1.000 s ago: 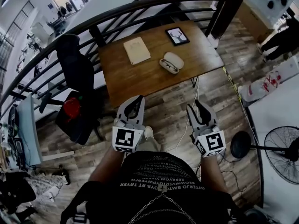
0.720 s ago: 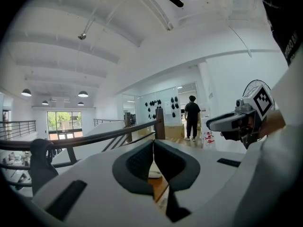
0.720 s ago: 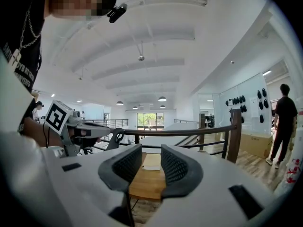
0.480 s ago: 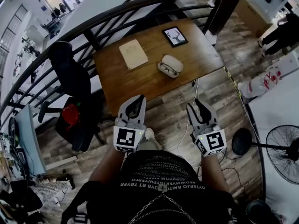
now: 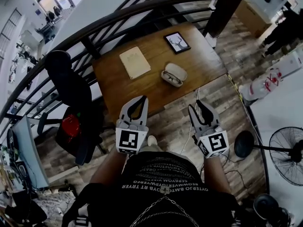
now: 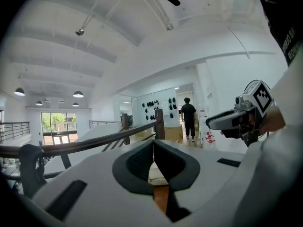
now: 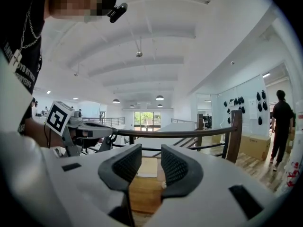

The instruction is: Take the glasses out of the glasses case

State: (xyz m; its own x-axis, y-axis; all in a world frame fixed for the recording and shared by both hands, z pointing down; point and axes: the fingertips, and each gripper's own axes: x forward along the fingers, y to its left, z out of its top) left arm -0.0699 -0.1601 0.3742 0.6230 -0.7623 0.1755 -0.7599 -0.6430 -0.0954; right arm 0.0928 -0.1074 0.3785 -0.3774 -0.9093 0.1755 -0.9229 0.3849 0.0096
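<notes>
An open white glasses case [image 5: 174,74] lies on the wooden table [image 5: 144,86] ahead, with dark glasses [image 5: 171,78] in its near half. Both grippers hang well short of the table, above the wood floor near my body. My left gripper [image 5: 140,100] is shut with its tips touching and nothing between them; in the left gripper view [image 6: 153,144] the table shows through the gap below the tips. The right gripper [image 5: 198,107] is open and empty; in the right gripper view [image 7: 150,161] its pads frame the table [image 7: 142,193].
A beige notebook [image 5: 135,62] and a framed deer picture [image 5: 176,42] also lie on the table. A dark curved railing [image 5: 118,20] runs behind it. A black chair [image 5: 71,86] stands left, a floor fan [image 5: 286,156] right. A person [image 6: 188,112] stands far off.
The table and glasses case have shifted lower in the head view, closer to me. Both grippers hold the same pose and state.
</notes>
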